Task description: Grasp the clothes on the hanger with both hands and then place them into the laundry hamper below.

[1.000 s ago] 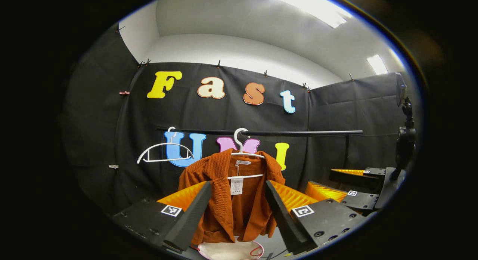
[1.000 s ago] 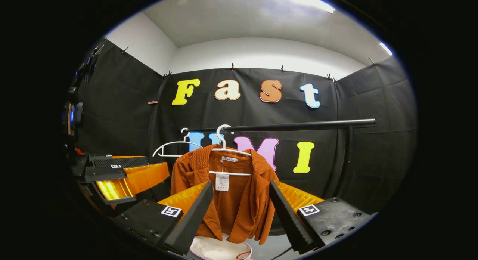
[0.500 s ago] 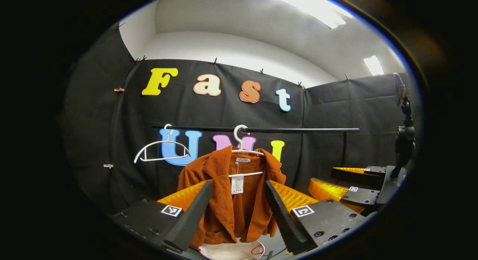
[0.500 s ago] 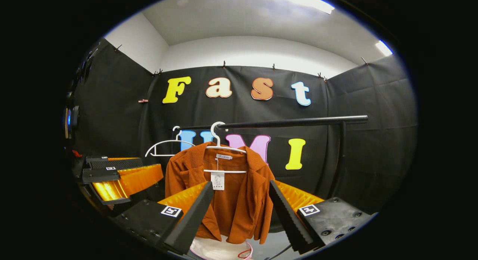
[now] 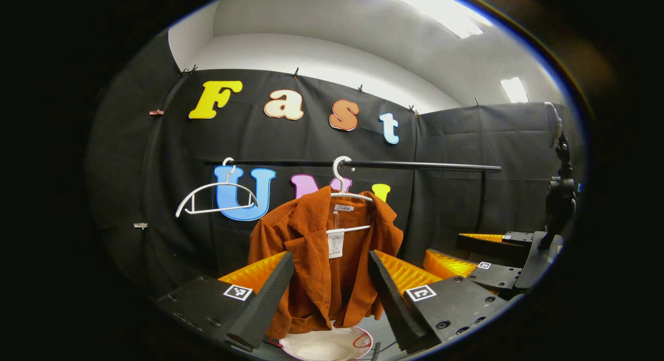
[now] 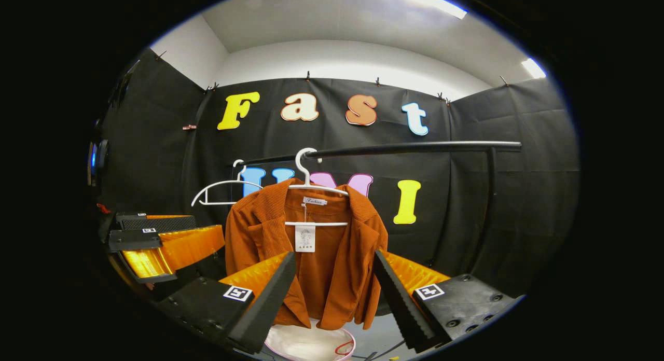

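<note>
Left gripper view: my left gripper [image 5: 330,291] – jaws spread wide, nothing between them.
Right gripper view: my right gripper [image 6: 334,291] – jaws likewise released, empty.
Garment: orange jacket [image 6: 311,257] hangs on white hanger [image 6: 311,182] from black rail [image 6: 404,148], well ahead of both grippers, untouched.
Hamper: white hamper rim [image 6: 311,345] directly below jacket hem.
Spare: empty hanger [image 5: 215,197] beside it.
Done: nil – approach phase only.
Left: close in, grasp w/ both, lift off, lower into hamper.
</note>
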`<state>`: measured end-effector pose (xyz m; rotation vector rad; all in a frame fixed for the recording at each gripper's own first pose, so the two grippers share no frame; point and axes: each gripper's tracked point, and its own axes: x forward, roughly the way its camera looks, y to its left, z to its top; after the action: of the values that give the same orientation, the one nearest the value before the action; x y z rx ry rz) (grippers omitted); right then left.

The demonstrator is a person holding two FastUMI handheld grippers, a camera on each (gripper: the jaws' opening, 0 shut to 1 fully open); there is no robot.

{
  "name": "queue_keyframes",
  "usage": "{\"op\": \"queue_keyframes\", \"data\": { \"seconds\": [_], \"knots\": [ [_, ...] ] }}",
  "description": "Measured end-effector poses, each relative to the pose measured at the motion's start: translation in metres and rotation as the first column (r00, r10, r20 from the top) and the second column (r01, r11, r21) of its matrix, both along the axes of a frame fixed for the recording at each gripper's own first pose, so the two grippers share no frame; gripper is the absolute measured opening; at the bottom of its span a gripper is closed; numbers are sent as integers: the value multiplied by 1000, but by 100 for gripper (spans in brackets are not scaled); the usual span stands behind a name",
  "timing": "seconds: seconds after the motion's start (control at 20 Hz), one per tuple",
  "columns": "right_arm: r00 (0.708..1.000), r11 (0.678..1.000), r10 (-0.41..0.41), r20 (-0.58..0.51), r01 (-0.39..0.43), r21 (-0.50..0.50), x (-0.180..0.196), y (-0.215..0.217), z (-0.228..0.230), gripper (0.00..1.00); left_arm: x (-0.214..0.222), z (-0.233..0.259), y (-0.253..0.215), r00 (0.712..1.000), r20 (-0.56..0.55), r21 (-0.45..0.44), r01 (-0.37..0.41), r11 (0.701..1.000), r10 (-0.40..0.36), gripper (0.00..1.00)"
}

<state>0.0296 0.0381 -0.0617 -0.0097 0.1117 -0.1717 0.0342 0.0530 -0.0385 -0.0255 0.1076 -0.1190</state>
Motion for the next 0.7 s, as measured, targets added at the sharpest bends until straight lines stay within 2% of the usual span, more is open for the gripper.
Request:
{"op": "queue_keyframes", "data": {
  "seconds": [0.1, 0.3, 0.5, 0.7],
  "knots": [
    [1000, 1000, 4, -17, -4, -3, 16, -5, -10, 96, 12, -11, 3, 1000, -10, 4, -13, 1000, 13, 92],
    [999, 1000, 25, -27, -25, 3, 58, -28, -30, 98, 47, -33, 9, 999, -31, -11, -29, 1000, 28, 92],
    [996, 997, 69, -58, -66, 39, 106, -54, -58, 98, 84, -60, 15, 992, -71, 11, -106, 994, 107, 92],
    [988, 988, 124, -93, -114, 101, 134, -67, -85, 98, 112, -82, 16, 982, -86, 21, -164, 986, 166, 92]
  ]
}}
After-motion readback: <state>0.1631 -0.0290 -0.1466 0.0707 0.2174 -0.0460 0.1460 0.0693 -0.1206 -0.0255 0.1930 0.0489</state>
